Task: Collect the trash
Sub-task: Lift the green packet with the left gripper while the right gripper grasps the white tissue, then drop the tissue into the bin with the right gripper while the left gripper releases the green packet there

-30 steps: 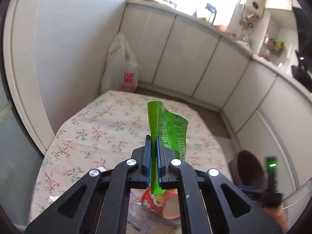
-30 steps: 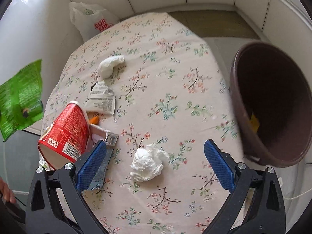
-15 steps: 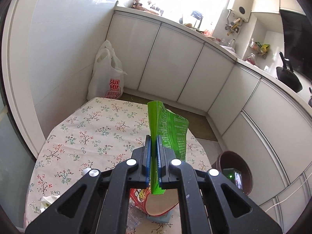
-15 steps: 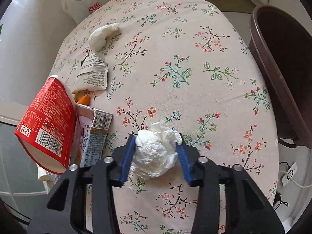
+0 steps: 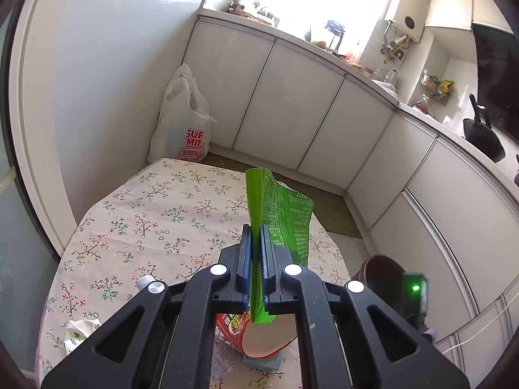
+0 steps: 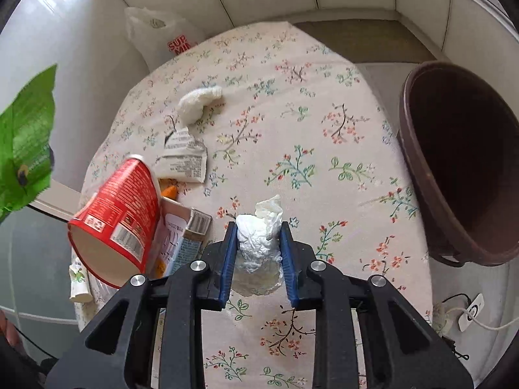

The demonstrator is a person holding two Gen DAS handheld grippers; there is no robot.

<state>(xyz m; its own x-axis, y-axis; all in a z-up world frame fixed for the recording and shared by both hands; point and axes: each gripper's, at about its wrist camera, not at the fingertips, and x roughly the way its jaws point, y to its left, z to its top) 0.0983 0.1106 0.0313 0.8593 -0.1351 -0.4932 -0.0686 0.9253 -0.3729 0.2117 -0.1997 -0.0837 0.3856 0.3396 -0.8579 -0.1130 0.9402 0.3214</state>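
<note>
My left gripper (image 5: 256,249) is shut on a green snack wrapper (image 5: 282,214) and holds it upright above the floral table (image 5: 155,220); the wrapper also shows at the left edge of the right wrist view (image 6: 26,149). My right gripper (image 6: 258,243) is shut on a crumpled white tissue (image 6: 259,240), lifted a little off the table (image 6: 292,129). A brown trash bin (image 6: 467,168) stands past the table's right edge; it shows in the left wrist view too (image 5: 382,275).
On the table lie a tipped red paper cup (image 6: 116,217), a small carton (image 6: 178,243), a torn printed wrapper (image 6: 185,159), a white wad (image 6: 198,103) and an orange scrap (image 6: 168,191). A white plastic bag (image 5: 181,123) leans by the cabinets (image 5: 292,110).
My right gripper came down around the tissue, closed on it and raised it slightly. My left gripper lifted and tilted up with the green wrapper still in it.
</note>
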